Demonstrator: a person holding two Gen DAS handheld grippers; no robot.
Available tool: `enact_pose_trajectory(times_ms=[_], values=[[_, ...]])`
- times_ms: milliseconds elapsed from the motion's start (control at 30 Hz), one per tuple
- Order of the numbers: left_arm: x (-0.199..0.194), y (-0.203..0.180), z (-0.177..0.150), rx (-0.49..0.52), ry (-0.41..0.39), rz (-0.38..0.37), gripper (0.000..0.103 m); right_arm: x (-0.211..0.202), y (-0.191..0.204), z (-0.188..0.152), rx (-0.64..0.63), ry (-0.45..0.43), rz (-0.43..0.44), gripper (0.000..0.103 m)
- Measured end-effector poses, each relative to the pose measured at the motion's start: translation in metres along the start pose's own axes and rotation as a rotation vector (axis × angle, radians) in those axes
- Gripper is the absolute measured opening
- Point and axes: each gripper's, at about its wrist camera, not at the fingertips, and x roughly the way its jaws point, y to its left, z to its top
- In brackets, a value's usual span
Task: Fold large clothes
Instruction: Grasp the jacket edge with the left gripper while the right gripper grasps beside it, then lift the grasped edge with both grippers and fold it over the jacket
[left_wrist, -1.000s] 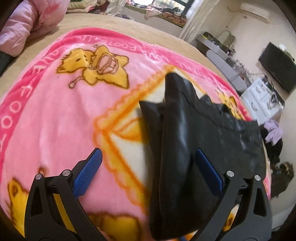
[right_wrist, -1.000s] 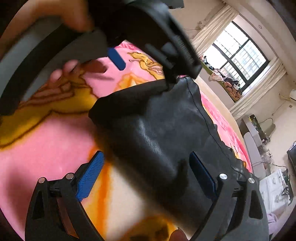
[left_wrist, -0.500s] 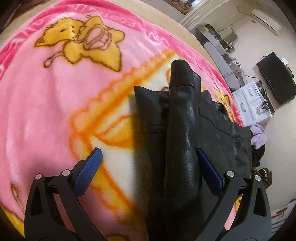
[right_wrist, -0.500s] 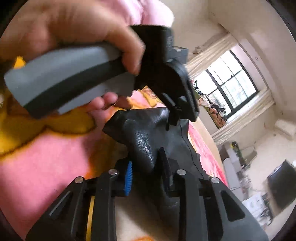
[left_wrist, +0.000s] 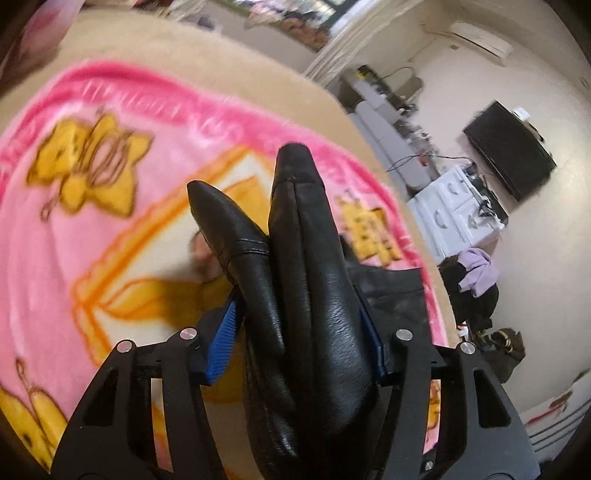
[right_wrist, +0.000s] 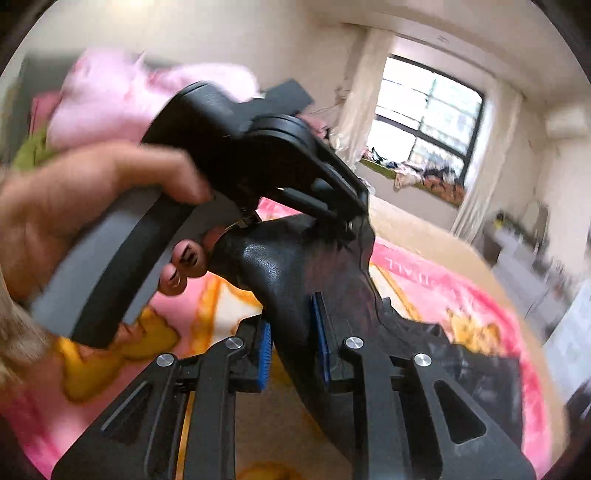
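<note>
A black leather garment (left_wrist: 314, 288) lies partly on a pink cartoon blanket (left_wrist: 122, 221). My left gripper (left_wrist: 295, 336) is shut on a bunched fold of it, which stands up between the blue pads. My right gripper (right_wrist: 293, 347) is shut on another fold of the same garment (right_wrist: 288, 280) and holds it above the blanket. In the right wrist view the left gripper's body (right_wrist: 258, 147) and the hand (right_wrist: 85, 199) holding it sit just above and left. The rest of the garment (right_wrist: 480, 373) trails down to the right.
The blanket covers a beige bed (left_wrist: 236, 74). A pink duvet (right_wrist: 122, 99) is heaped at the head. White drawers (left_wrist: 458, 210), a black screen (left_wrist: 509, 151) and a clothes pile (left_wrist: 476, 280) stand beyond the bed's right edge. A window (right_wrist: 424, 122) is at the far wall.
Both grippers have closed on folds of the black garment, the right one first, then the left. Both have lifted it off the blanket.
</note>
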Motion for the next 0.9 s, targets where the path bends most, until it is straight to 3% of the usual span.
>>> enact_pose_trajectory(times_ms=[133,400,600,900], values=[[-0.002,-0.057,0.0,0.101,-0.025,0.007,0.05,-0.037,-0.045,0.0,0.157,-0.076,0.008,0.018],[0.019,-0.156,-0.01,0.269,-0.038,0.034,0.055,-0.1,-0.085,-0.027,0.291,-0.139,-0.054,0.017],[0.039,-0.188,-0.022,0.311,-0.014,0.03,0.055,-0.127,-0.101,-0.054,0.385,-0.131,-0.079,0.017],[0.064,-0.212,-0.033,0.34,0.017,0.044,0.055,-0.128,-0.145,-0.086,0.529,-0.11,-0.098,0.017]])
